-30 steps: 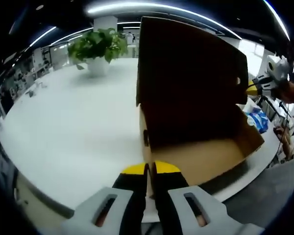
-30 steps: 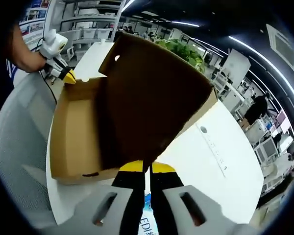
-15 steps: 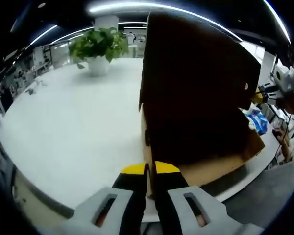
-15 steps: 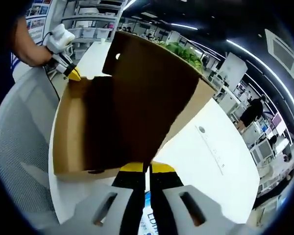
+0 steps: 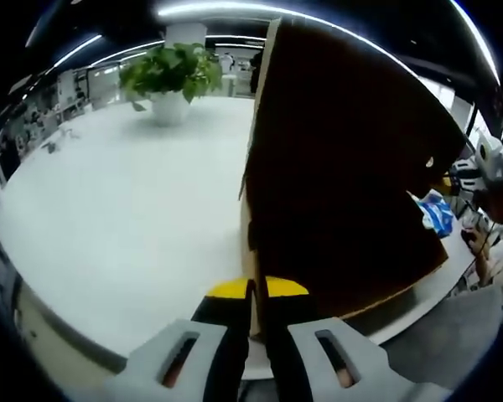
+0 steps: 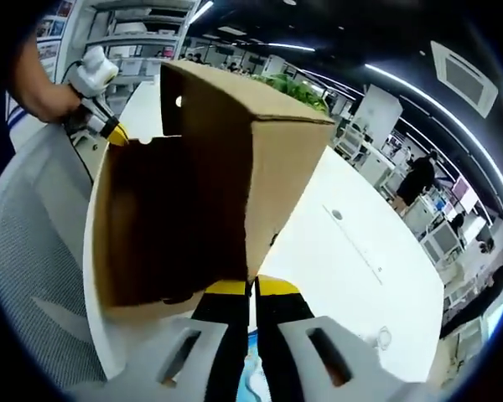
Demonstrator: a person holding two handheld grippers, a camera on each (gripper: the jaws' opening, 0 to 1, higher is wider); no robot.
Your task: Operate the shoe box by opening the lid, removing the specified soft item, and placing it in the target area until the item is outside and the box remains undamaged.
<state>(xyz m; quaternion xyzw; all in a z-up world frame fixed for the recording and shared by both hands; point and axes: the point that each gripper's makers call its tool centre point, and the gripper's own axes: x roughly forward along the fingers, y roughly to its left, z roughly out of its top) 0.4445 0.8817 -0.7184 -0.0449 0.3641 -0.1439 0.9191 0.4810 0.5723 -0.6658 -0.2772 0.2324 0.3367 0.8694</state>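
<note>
Shoe box point(image 5: 352, 184) edge between left claw point(image 5: 255, 293) tips

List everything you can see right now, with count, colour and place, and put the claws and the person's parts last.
Shoe box: one, brown cardboard, at the table's near edge, lid raised.
Table: one, white, under the box.
Potted plant: one, green in a white pot, far side of the table.
Blue-and-white packet: one, beyond the box in the left gripper view.
Chair: one, grey mesh, beside the table.
Left claw: one, black and yellow, shut on a box edge.
Right claw: one, black and yellow, shut on the lid edge.
Person's hand: one, holding the left claw.
</note>
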